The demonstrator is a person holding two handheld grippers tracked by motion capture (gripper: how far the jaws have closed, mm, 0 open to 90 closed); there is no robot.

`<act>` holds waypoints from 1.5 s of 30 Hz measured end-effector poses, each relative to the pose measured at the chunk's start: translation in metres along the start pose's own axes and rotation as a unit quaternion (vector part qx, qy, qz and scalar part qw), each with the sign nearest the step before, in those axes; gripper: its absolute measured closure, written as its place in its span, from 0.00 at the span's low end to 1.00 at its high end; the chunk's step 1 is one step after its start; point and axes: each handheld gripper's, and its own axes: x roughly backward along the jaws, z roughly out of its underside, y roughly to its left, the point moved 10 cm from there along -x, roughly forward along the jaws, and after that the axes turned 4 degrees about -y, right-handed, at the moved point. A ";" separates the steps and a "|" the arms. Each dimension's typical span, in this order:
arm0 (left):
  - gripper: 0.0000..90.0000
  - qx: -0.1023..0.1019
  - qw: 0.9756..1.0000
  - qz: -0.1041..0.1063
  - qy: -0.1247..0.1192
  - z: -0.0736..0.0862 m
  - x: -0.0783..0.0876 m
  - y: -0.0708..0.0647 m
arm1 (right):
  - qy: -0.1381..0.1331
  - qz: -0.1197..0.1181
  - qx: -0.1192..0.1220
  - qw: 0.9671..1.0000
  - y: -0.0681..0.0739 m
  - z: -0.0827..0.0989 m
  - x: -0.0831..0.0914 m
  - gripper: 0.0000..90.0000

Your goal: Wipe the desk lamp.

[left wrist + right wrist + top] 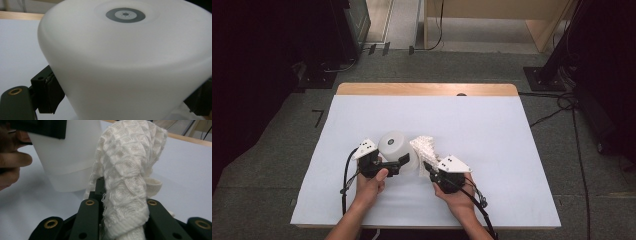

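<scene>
A white frosted cup [394, 145] stands upside down on the white table [492, 130], a grey ring mark on its base [125, 14]. My left gripper [398, 162] is shut on it, with a black pad [48, 92] against each side of its wall. In the right gripper view the cup [67, 157] stands close at the left. My right gripper [430, 168] is shut on a white knitted cloth [424, 145], just right of the cup. The cloth [130, 165] rises bunched from between the jaws [122, 207] and droops over toward the cup.
The table's wooden far edge [427, 89] runs along the back. Dark equipment and cables [562, 100] stand on the floor around the table. The hand holding the left gripper [12, 162] is close beside the cup.
</scene>
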 end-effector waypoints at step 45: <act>0.10 -0.145 0.980 -0.126 0.047 0.019 -0.011 0.014 | -0.025 0.048 0.002 0.999 -0.032 -0.010 0.013 0.84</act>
